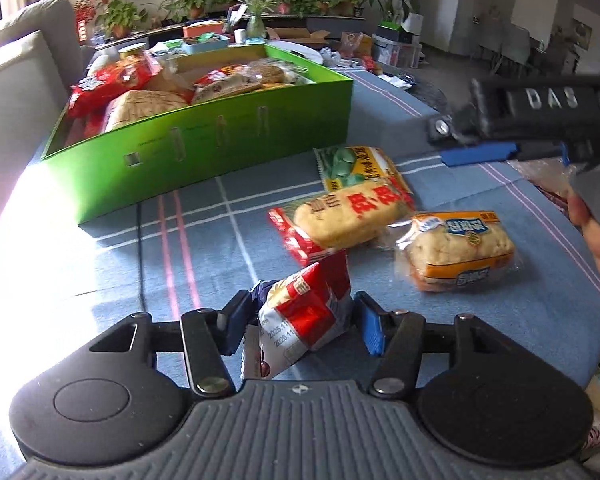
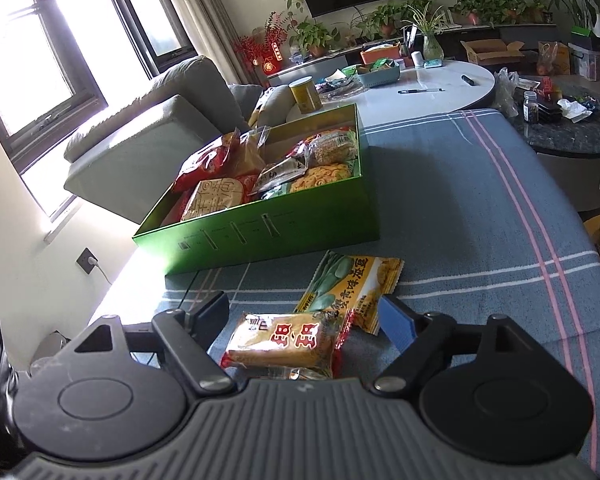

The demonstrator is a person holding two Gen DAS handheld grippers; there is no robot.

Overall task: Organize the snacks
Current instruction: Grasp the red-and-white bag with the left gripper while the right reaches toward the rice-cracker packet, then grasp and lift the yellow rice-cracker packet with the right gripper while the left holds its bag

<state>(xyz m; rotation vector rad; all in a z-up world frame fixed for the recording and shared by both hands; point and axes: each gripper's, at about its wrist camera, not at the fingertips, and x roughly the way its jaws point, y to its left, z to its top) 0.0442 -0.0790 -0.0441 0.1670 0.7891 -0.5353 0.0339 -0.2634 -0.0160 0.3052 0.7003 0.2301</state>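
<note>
Left gripper (image 1: 300, 320) is clamped on a red-white packet (image 1: 304, 316), and the green box (image 1: 204, 140) sits far-left of it, long side facing us. Right gripper (image 2: 308, 320) is wide apart over the bread pack (image 2: 284, 346), which lies crosswise between its fingers, so that arm's the nearer one for it.

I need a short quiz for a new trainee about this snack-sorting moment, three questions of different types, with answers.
1. True or false: the left gripper is shut on a red and white snack packet.
2. Which holds snacks already? A) the green box B) a white bowl C) a drawer
3. Fill in: the right gripper is ____, above the yellow cake packet.

Key: 1 true; 2 A; 3 open
</note>
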